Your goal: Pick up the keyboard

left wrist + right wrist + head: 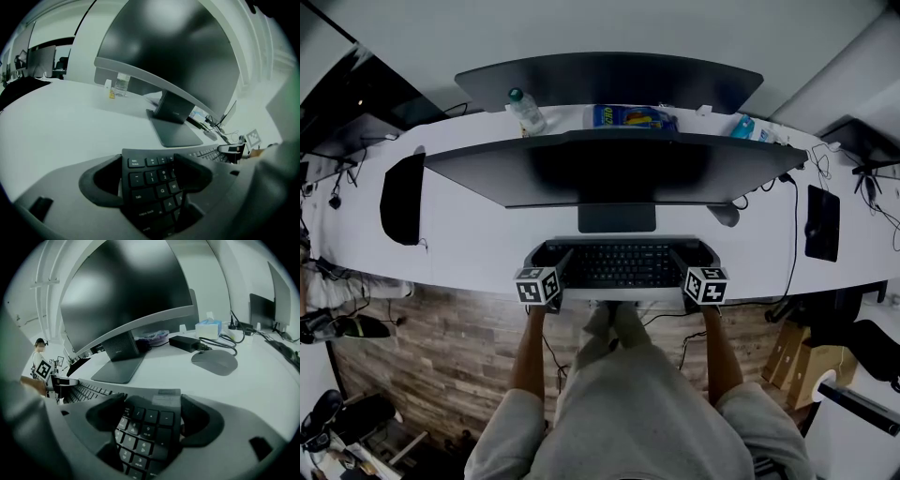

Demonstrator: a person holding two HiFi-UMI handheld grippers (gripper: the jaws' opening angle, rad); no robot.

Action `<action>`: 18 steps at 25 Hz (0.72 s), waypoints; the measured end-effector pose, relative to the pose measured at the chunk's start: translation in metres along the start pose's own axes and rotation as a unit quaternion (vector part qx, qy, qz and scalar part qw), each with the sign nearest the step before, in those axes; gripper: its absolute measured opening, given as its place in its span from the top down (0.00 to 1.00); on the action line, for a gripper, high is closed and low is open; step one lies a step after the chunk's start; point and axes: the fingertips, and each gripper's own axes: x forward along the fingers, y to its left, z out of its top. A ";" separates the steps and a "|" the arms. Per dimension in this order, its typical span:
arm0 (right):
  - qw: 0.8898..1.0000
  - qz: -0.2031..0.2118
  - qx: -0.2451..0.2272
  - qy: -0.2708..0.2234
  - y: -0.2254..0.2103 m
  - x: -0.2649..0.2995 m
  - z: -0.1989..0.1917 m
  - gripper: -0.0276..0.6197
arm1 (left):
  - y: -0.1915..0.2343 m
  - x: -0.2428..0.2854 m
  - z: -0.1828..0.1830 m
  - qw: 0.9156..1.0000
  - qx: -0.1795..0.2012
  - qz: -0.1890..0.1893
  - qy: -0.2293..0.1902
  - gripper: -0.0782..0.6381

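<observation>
**Keyboard held at both ends at the desk's near edge**

The keyboard [619, 264] lies along the near edge of the white desk [487, 234], just in front of the stand [617, 217] of the wide monitor [609, 164]. The person stands square to it with both forearms [528, 347] stretched forward and roughly parallel, one to each end of the keyboard.

The left gripper [551, 255] reaches over the left end. In the left gripper view its jaws are closed on the keyboard: one presses the outer left edge and the other lies across the keys. The right gripper [692, 255] mirrors this at the right end, with one jaw on the number keys and the other against the outer right edge, so it also clamps the keyboard. Each marker cube [537, 286] sits at the desk's edge.

Whether the keyboard has left the desk surface cannot be told. A mouse [214, 362] rests on the desk beyond the right end.
</observation>
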 end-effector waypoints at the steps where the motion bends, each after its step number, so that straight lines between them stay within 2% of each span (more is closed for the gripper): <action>1: 1.000 0.003 0.002 0.001 0.000 0.001 0.000 0.39 | 0.000 0.000 0.000 1.000 0.000 0.000 0.000 0.44; 18: 1.000 0.007 0.027 0.006 -0.002 0.004 0.000 0.39 | 0.001 0.001 0.000 1.000 -0.009 0.004 -0.005 0.44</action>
